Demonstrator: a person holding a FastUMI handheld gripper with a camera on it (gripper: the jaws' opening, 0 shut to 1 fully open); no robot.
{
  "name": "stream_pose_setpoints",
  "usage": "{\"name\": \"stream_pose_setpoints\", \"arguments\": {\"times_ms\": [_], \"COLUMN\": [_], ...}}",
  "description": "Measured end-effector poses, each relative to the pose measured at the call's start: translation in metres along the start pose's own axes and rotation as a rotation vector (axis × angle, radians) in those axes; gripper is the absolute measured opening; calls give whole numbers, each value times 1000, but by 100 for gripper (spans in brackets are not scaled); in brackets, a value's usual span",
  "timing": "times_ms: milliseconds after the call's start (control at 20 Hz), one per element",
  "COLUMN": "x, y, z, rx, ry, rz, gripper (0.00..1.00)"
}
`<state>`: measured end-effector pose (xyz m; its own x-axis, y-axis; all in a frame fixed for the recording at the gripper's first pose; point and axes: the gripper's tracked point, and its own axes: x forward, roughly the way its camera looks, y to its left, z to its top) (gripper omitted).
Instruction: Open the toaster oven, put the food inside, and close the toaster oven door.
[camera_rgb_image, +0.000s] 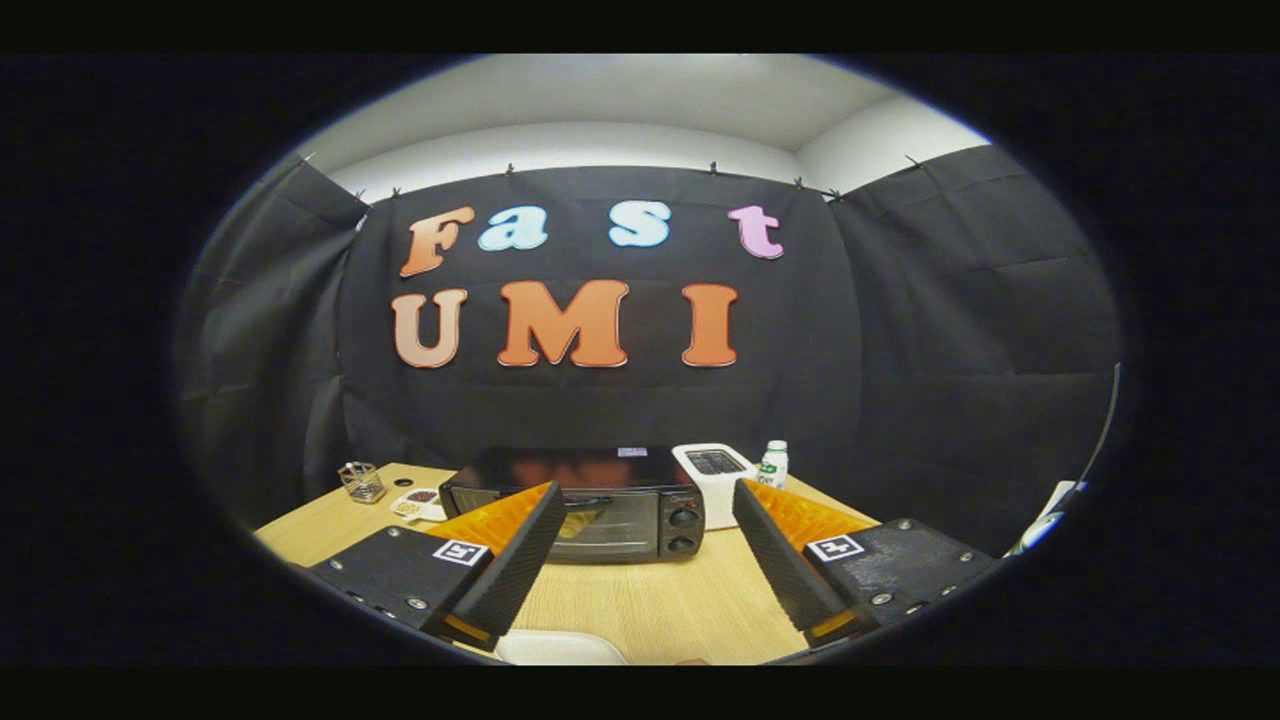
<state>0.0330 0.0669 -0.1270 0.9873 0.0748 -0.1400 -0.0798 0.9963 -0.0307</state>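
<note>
A black toaster oven (590, 500) stands on the wooden table (640, 600), beyond my fingers. Its glass door is closed and two knobs sit on its right side. My gripper (645, 490) is open, with the fingers spread wide and nothing between them. The oven's front shows through the gap between the fingers. A white rounded thing (560, 648), perhaps a plate, lies on the table close below the fingers; I cannot tell what is on it.
A white toaster (714, 475) and a small white bottle (773, 465) stand right of the oven. Left of it are a small dish with food (418, 503) and a wire holder (361, 481). Black cloth walls close the booth behind the table.
</note>
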Motion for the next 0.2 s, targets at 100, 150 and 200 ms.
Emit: {"name": "stream_pose_setpoints", "arguments": {"times_ms": [100,150,200], "x": [-1,1,4], "y": [-12,-20,-23], "z": [2,2,2], "rx": [-2,9,23], "ry": [-14,-20,-18], "rz": [-13,-24,-23], "gripper": [100,100,100]}}
